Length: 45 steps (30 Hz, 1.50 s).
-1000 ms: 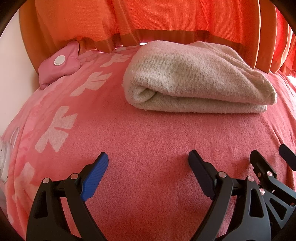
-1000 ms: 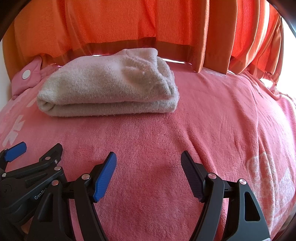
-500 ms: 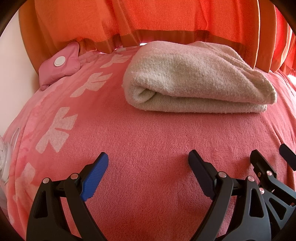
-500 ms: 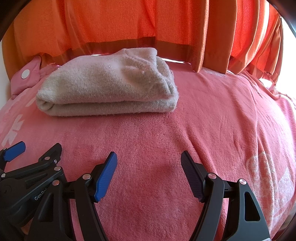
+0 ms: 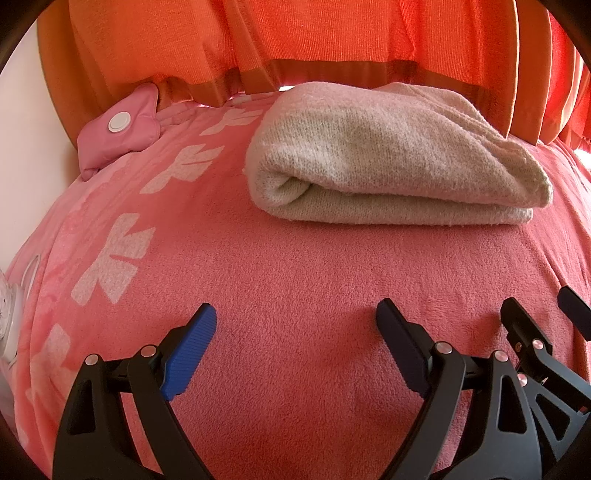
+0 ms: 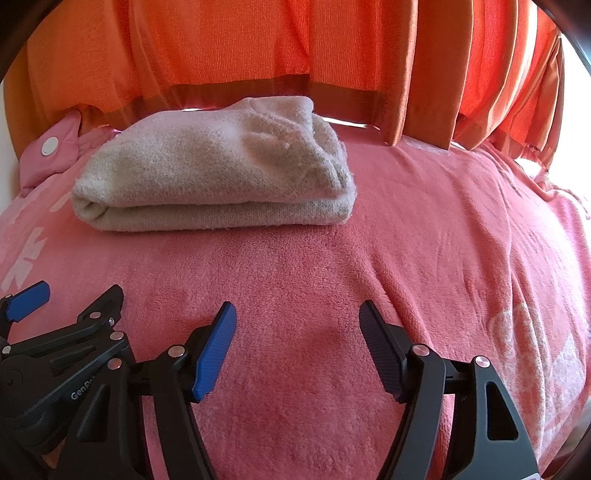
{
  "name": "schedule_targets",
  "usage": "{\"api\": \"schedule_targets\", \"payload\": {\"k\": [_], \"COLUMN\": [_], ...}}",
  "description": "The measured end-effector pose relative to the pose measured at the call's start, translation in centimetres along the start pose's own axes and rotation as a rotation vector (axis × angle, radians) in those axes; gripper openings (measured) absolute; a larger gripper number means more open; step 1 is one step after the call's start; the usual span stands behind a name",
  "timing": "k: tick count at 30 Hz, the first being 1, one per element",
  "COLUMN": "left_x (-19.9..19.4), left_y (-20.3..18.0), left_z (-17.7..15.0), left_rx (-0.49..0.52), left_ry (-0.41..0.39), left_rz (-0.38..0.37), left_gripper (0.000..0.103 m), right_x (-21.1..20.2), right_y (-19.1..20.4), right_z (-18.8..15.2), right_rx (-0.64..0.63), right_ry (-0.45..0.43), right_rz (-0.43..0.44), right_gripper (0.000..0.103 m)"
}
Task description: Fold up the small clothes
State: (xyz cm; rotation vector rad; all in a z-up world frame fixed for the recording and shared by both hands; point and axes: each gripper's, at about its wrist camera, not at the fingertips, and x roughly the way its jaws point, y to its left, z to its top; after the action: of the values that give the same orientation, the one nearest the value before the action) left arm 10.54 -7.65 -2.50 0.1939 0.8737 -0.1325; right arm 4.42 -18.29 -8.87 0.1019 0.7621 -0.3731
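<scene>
The beige knit garment (image 5: 391,155) lies folded into a thick, tidy bundle on the pink blanket (image 5: 295,280), far side, just before the orange curtain (image 5: 332,33) — its fold looks finished. Both tools hover side by side over bare blanket, well short of it. The left gripper (image 5: 295,343) stands wide and empty; the right gripper (image 6: 297,347) has just narrowed a little, nothing between its jaws — probably resting after letting go.
</scene>
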Motion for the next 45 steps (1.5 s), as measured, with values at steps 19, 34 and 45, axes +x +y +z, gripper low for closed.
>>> {"api": "schedule_targets", "payload": {"k": [19,34,45], "left_x": [0.1,0.1,0.1], "left_y": [-0.1,-0.2,-0.2], "left_z": [0.1,0.2,0.2], "left_rx": [0.004,0.005,0.005], "left_ry": [0.010,0.009,0.009], "left_rz": [0.006,0.010,0.009], "left_gripper": [0.090,0.090,0.090], "right_x": [0.3,0.4,0.5], "right_y": [-0.9,-0.9,-0.8], "right_z": [0.4,0.4,0.3], "right_rx": [0.076,0.075,0.075], "right_ry": [0.018,0.019,0.024], "right_rz": [0.037,0.035,0.033], "right_gripper": [0.068,0.068,0.068]}}
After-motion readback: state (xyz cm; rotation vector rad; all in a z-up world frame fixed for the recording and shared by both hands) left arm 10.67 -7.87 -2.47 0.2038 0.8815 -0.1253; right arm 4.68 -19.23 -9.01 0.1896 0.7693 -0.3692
